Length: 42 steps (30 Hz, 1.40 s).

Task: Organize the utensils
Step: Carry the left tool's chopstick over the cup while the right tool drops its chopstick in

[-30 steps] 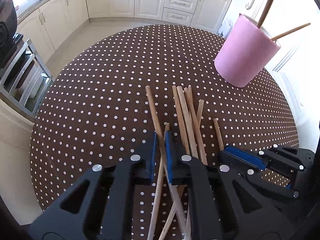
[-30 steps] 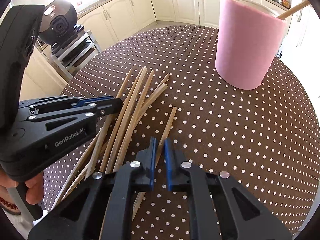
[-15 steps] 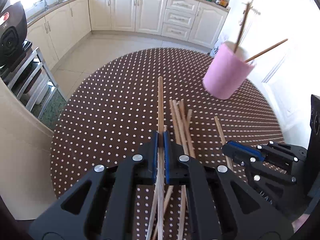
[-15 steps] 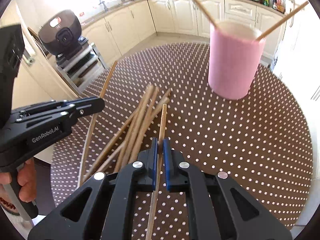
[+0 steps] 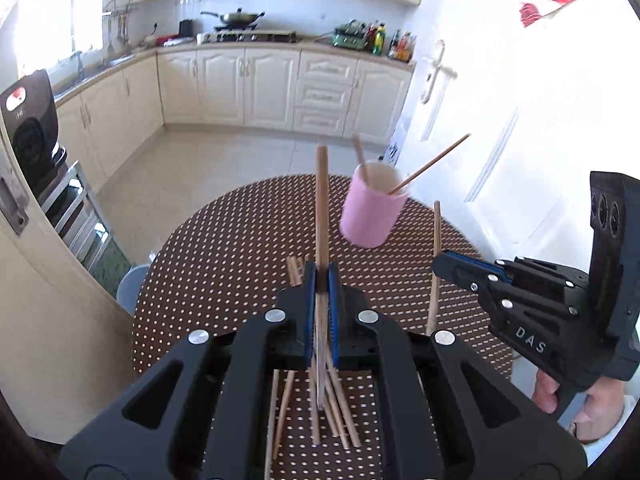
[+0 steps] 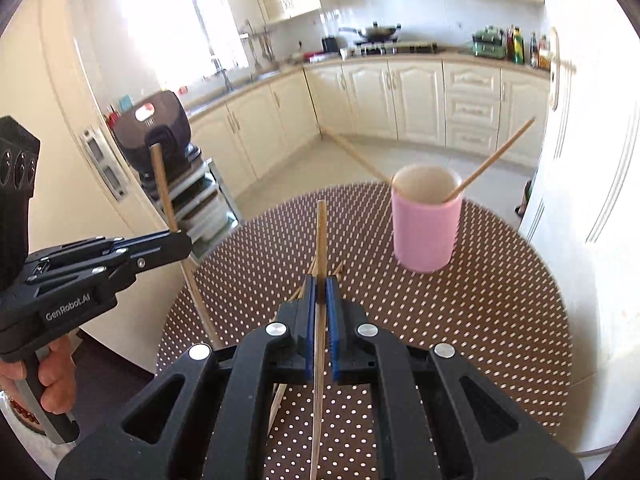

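My left gripper (image 5: 321, 276) is shut on a wooden chopstick (image 5: 321, 208) and holds it raised above the table; it also shows in the right wrist view (image 6: 182, 240) with its chopstick (image 6: 162, 184). My right gripper (image 6: 320, 286) is shut on another chopstick (image 6: 321, 236), also lifted; in the left wrist view it (image 5: 440, 266) holds that chopstick (image 5: 437, 236) upright. A pink cup (image 6: 425, 224) with two chopsticks in it stands on the far side of the table, also in the left wrist view (image 5: 370, 212). Several loose chopsticks (image 5: 340, 408) lie on the table under the grippers.
The round table has a brown polka-dot cloth (image 6: 480, 320). A white door (image 5: 500, 140) is close on the right. A fridge (image 6: 72, 140) and a metal rack with a black cooker (image 6: 168, 136) stand on the left. Kitchen cabinets (image 5: 260, 88) line the back.
Both grippers closed on a chopstick each and lifted them up off the pile, away from the table. The view now tilts up toward the kitchen.
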{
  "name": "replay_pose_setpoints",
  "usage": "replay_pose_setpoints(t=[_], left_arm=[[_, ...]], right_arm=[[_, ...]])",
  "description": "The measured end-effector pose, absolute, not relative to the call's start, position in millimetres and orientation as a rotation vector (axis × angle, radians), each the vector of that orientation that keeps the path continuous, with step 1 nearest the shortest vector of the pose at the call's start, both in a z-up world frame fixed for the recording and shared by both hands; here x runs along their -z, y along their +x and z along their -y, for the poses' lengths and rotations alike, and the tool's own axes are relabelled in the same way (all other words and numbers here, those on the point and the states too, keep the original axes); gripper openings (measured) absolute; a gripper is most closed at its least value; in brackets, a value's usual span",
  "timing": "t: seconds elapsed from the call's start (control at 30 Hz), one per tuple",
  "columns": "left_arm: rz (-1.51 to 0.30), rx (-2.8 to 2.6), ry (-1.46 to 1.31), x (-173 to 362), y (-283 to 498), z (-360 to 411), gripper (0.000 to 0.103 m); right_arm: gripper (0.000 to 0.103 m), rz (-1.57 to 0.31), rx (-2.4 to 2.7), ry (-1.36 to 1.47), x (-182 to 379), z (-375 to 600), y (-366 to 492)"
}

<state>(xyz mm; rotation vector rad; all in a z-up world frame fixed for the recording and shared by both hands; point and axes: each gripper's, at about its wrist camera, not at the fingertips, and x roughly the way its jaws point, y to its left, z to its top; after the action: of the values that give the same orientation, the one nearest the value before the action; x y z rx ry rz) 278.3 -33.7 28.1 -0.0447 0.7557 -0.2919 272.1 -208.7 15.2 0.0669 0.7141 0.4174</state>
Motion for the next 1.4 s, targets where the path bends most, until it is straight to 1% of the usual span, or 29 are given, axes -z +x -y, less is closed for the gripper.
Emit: replay_pose_setpoints(t=[0.27, 0.47, 1.0, 1.23, 1.27, 1.4], left_arm=[[-0.68, 0.322, -0.032, -47, 264, 46, 0.006], [-0.623, 0.343, -0.039, -59, 268, 60, 0.006], [-0.402, 0.332, -0.152, -96, 323, 85, 0.006], [-0.336, 0.294, -0.199, -95, 354, 95, 0.006], [-0.329, 0.285, -0.199, -95, 358, 98, 0.006], [-0.301, 0.263, -0.212, -94, 372, 102, 0.006]], right_arm=[[0.004, -0.594, -0.392, 0.049, -39, 220, 259], [0.003, -0.516, -0.352, 0.012, -54, 229, 258], [0.003, -0.314, -0.247, -0.015, -109, 258, 286], [0.003, -0.26, -0.233, -0.013, -112, 264, 301], [0.0, -0.251, -0.23, -0.011, -111, 264, 303], [0.0, -0.232, -0.227, 0.005, -109, 268, 313]])
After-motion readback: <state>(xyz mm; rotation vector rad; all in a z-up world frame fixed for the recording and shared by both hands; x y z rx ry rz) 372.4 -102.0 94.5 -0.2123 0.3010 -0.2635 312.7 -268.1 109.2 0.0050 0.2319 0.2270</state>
